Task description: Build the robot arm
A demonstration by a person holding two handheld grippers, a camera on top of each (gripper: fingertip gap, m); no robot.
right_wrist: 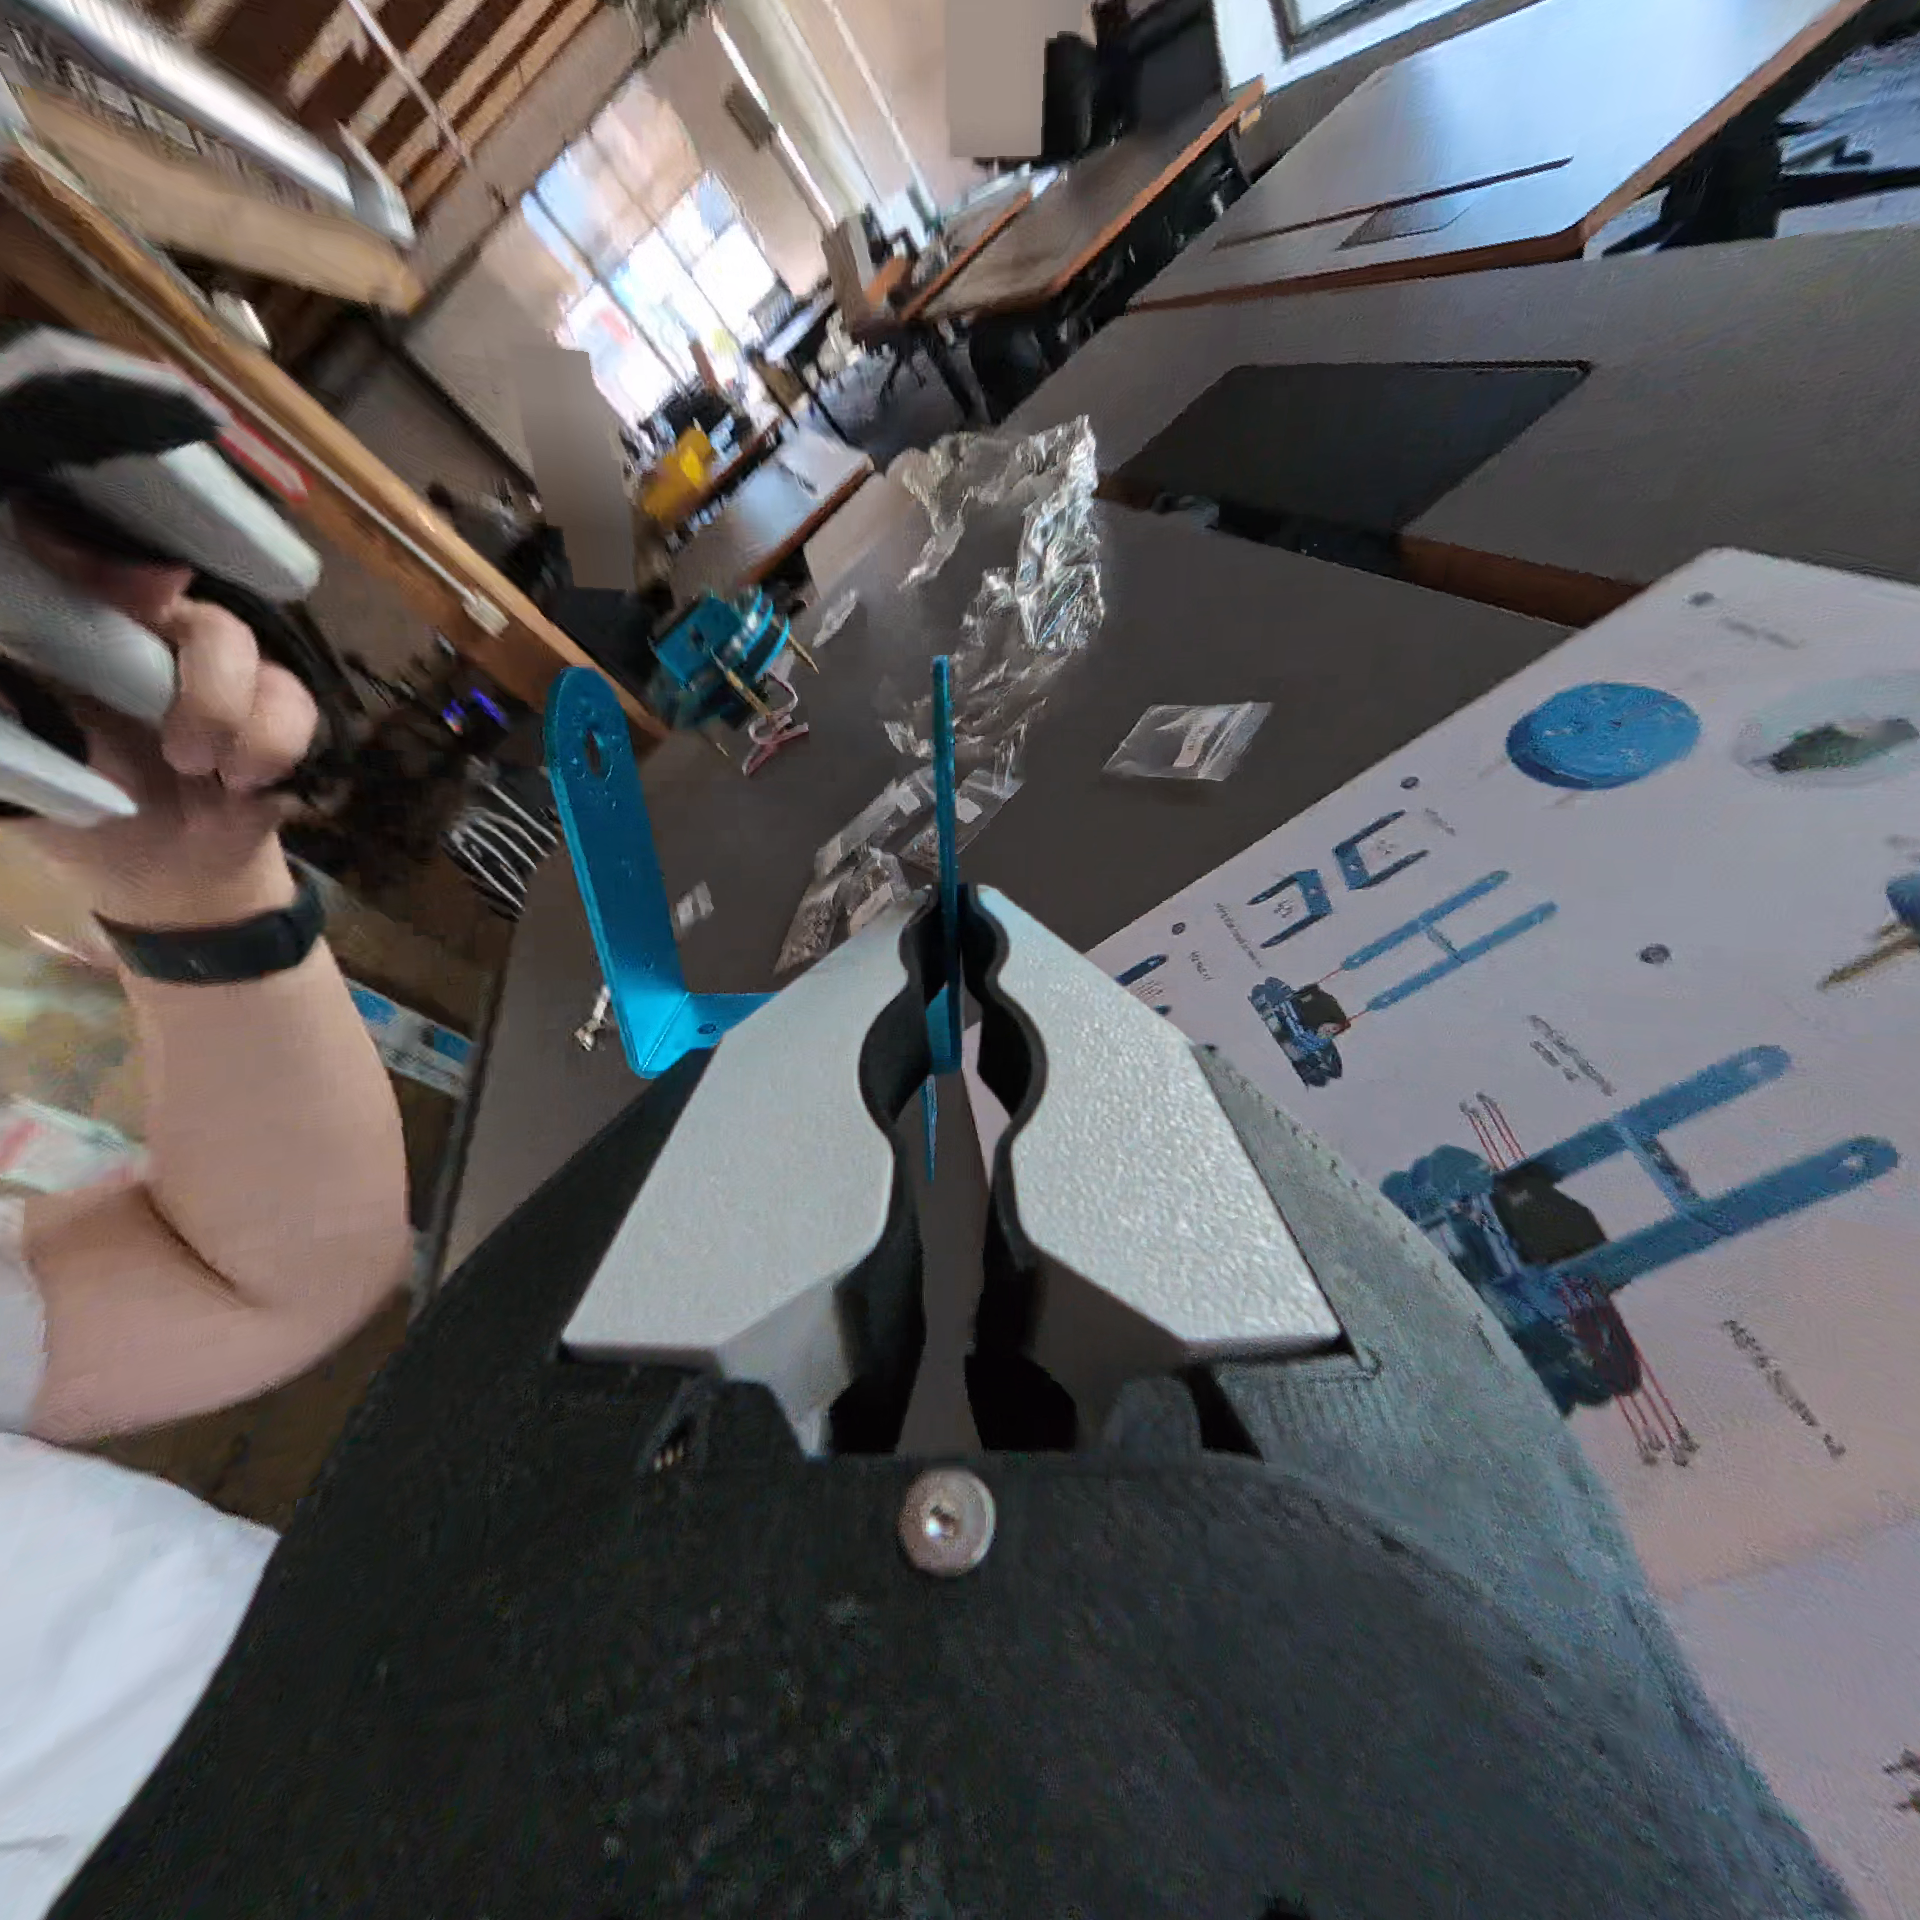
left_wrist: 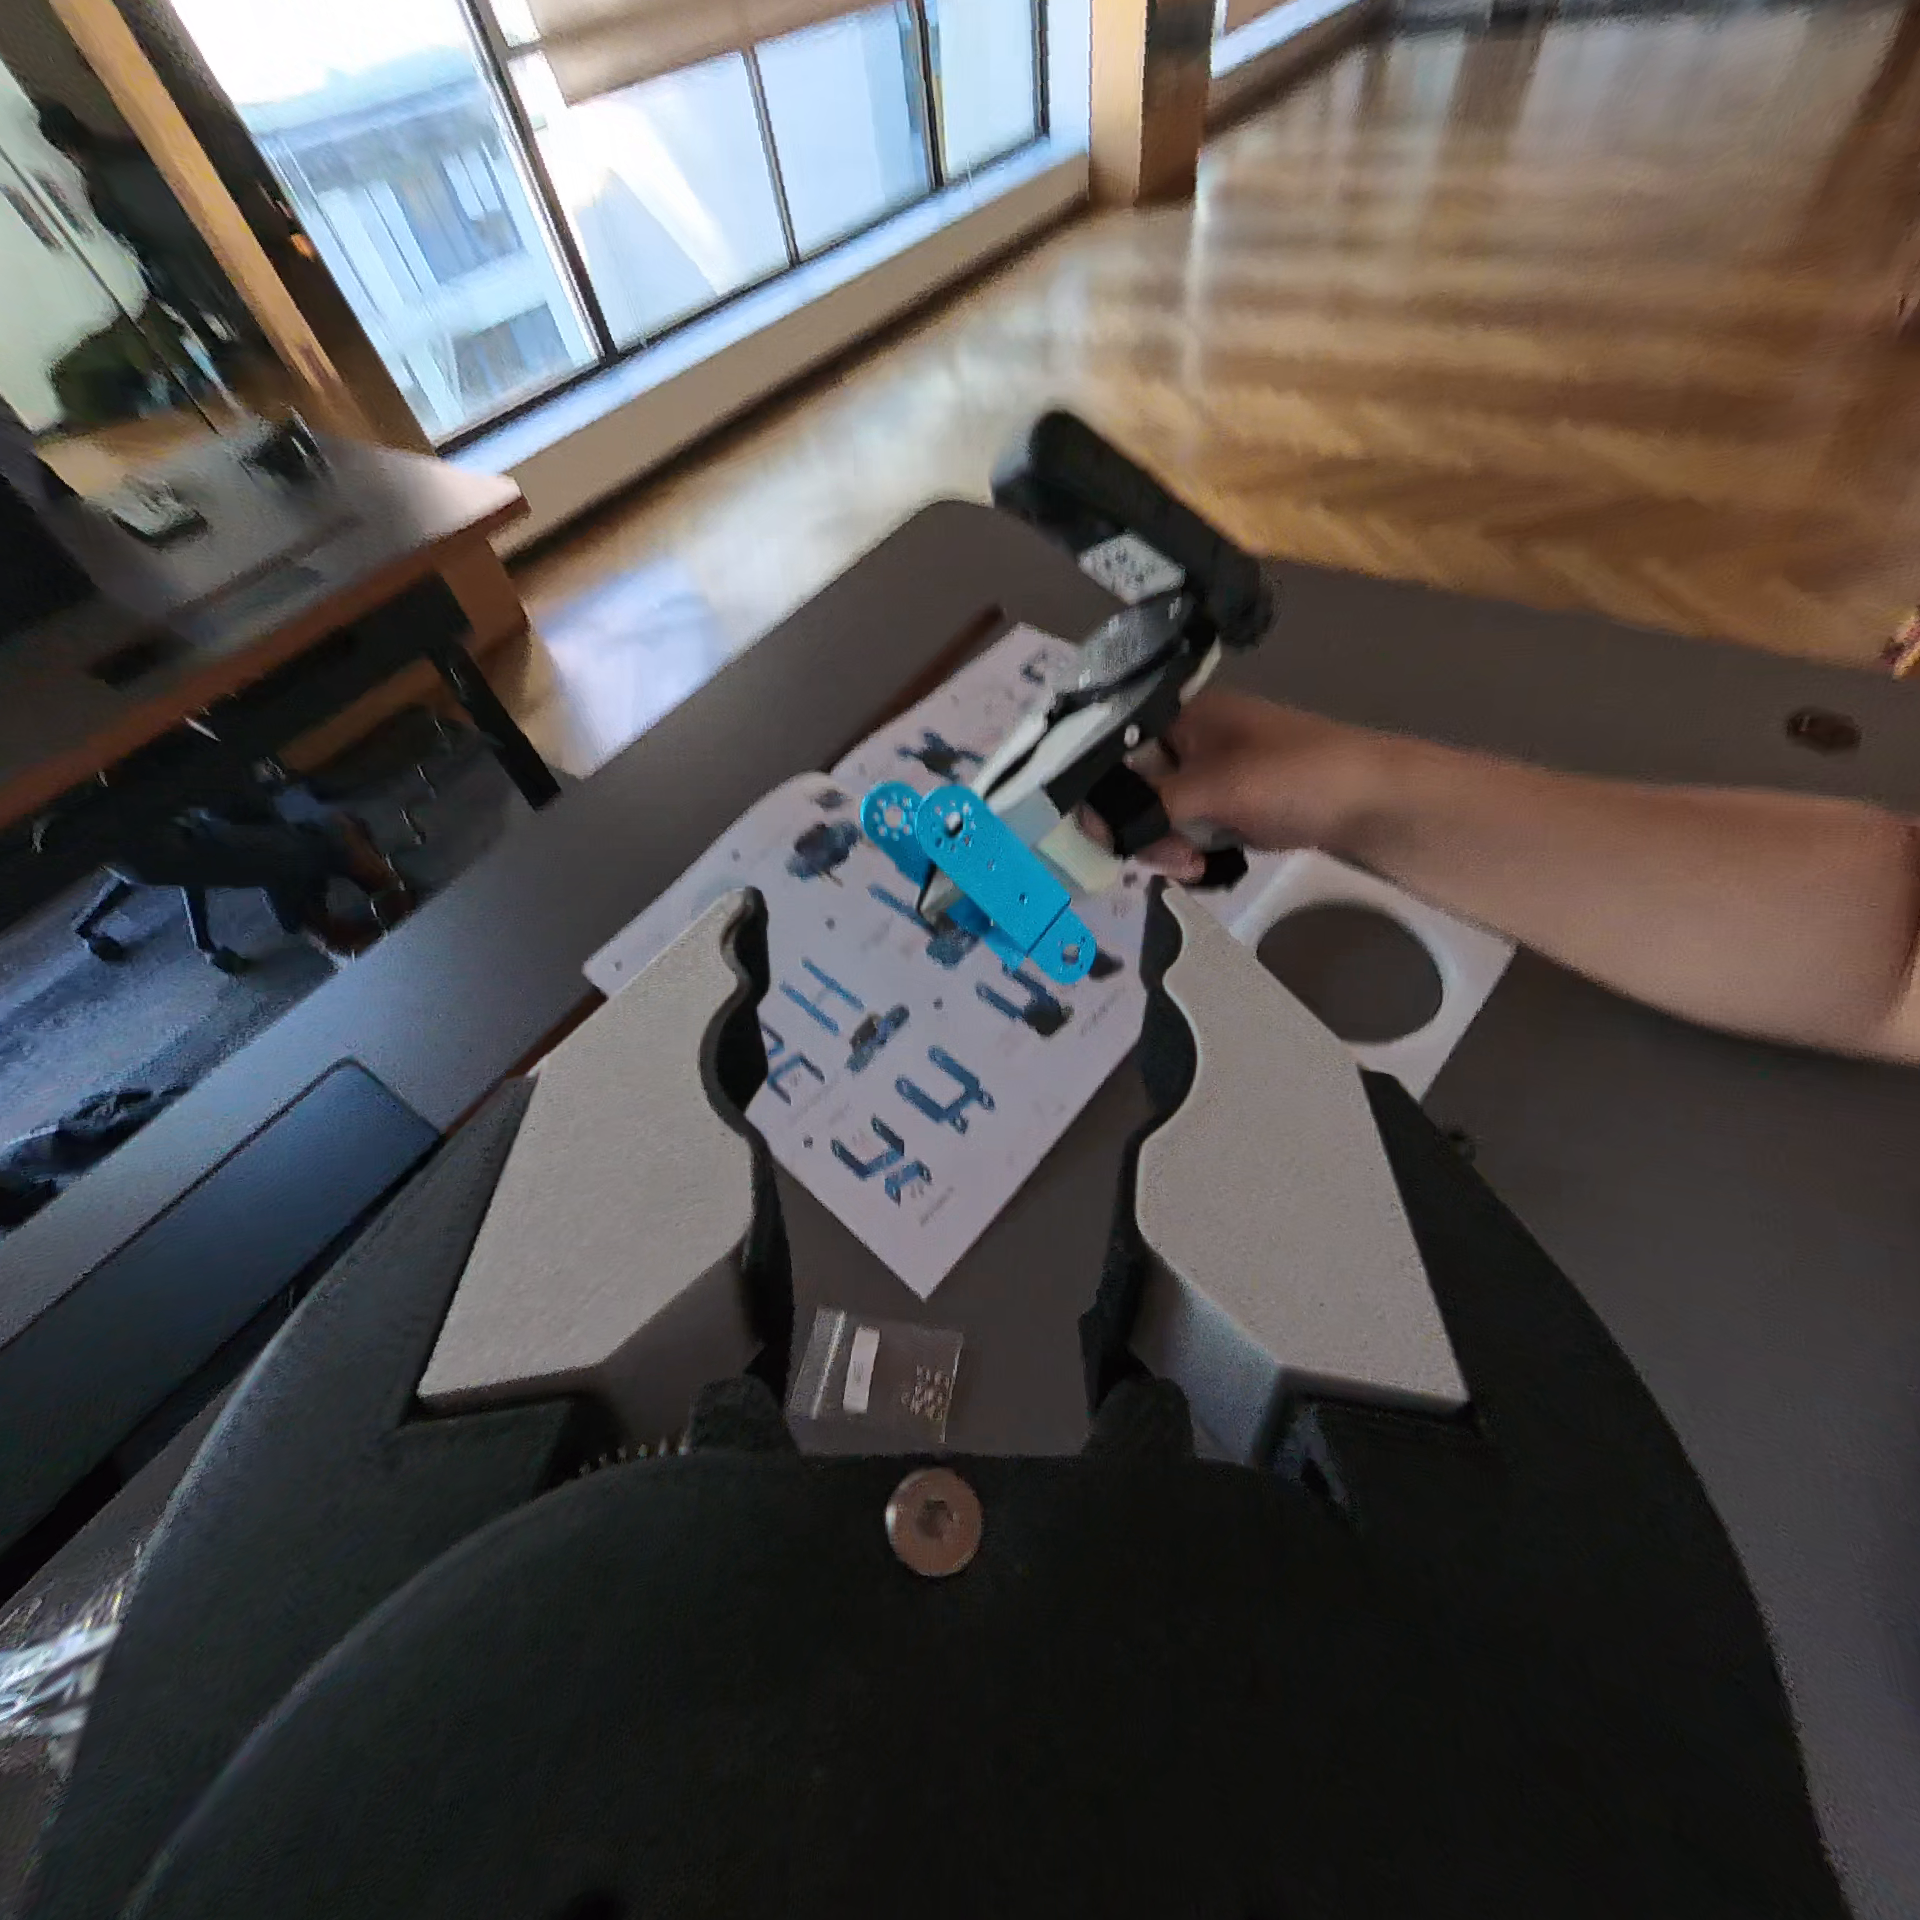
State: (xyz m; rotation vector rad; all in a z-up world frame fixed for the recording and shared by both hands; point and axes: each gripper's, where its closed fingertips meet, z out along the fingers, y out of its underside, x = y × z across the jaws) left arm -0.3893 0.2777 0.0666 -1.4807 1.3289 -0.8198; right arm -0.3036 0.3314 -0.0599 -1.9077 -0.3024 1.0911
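My right gripper point(right_wrist: 945, 914) is shut on one flat arm of a blue metal U-shaped bracket point(right_wrist: 613, 883), with both pads pressed on it. The bracket's other arm stands out to the left. In the left wrist view the same bracket point(left_wrist: 997, 862) hangs from the right gripper point(left_wrist: 935, 891) just above a white printed sheet point(left_wrist: 914, 1122). My left gripper point(left_wrist: 958, 925) is open and empty, hovering above the sheet and a little short of the bracket. A person's hand point(left_wrist: 1247, 790) holds the right gripper.
A small clear bag point(left_wrist: 878, 1371) lies on the grey table near my left gripper's base. A white piece with a round hole point(left_wrist: 1455, 997) lies to the right of the sheet. Crumpled clear bags point(right_wrist: 1039, 540), a small bag point(right_wrist: 1184, 740) and a blue assembly point(right_wrist: 717, 649) lie farther off.
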